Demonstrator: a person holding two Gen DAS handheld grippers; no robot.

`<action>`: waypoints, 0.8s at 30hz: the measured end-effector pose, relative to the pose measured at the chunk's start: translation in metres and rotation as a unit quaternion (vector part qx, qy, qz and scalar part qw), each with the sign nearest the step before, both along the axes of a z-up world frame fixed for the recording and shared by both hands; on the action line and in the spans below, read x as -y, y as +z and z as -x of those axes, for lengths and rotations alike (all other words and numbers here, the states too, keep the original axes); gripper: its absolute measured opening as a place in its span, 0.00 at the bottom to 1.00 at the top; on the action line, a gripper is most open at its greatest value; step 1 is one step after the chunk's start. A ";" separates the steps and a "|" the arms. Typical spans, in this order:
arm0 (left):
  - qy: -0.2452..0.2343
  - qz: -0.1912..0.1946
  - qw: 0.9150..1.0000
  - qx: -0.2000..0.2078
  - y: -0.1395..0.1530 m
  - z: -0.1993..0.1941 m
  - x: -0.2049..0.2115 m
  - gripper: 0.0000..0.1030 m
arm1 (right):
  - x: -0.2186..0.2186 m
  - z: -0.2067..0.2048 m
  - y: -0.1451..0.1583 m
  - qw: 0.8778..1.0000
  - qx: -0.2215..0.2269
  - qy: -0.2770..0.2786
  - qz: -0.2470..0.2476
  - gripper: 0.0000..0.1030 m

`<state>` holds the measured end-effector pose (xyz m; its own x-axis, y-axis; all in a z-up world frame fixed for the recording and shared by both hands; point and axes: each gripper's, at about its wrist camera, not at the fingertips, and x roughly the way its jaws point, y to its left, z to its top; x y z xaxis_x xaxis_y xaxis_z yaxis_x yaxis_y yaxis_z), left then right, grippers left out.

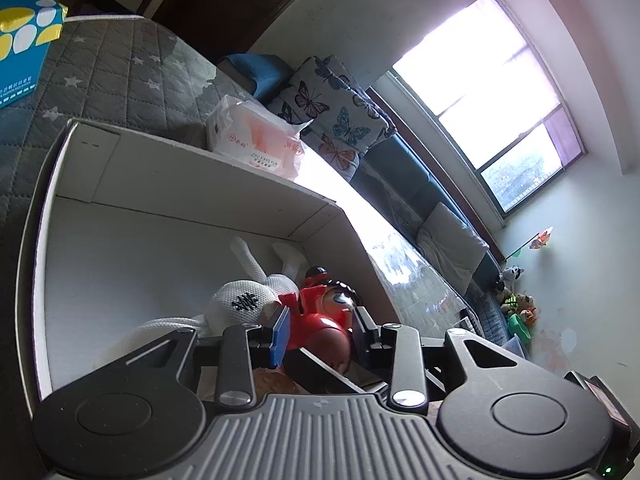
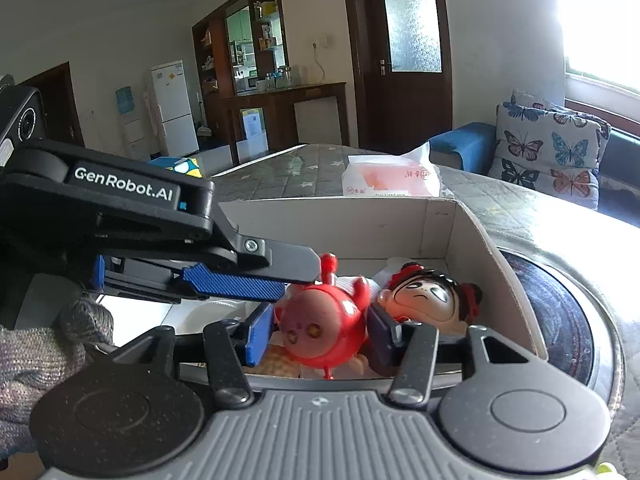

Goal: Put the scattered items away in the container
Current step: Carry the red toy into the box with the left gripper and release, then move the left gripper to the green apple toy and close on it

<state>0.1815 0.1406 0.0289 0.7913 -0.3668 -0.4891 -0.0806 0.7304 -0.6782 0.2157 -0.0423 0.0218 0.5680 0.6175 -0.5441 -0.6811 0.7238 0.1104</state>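
A white cardboard box (image 1: 192,200) (image 2: 436,220) stands on the quilted table. Inside lie a white knitted rabbit (image 1: 248,300), a red round toy (image 2: 324,324) (image 1: 320,320) and a black-haired doll head (image 2: 428,300). My right gripper (image 2: 320,336) is shut on the red toy, low inside the box. My left gripper (image 1: 320,328) (image 2: 256,280) reaches into the box from the left beside the red toy; its jaws stand apart around the toy, and whether they press on it does not show.
A pink tissue pack (image 1: 256,140) (image 2: 392,178) lies behind the box. A blue and yellow carton (image 1: 24,36) sits at the far left. A butterfly cushion (image 2: 548,148) rests on the sofa. A round dark plate (image 2: 560,312) lies right of the box.
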 end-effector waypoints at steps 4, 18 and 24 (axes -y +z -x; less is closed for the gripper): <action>0.001 -0.004 1.000 0.005 0.005 0.007 0.002 0.35 | 0.007 0.007 0.006 1.000 0.007 -0.003 -0.006 0.62; -0.042 -0.028 0.998 0.034 0.024 0.045 0.042 0.35 | 0.066 0.050 0.022 0.999 0.039 -0.033 -0.011 0.73; -0.079 -0.034 0.996 0.036 0.022 0.055 0.076 0.35 | 0.105 0.067 0.012 0.997 0.033 -0.072 -0.006 0.75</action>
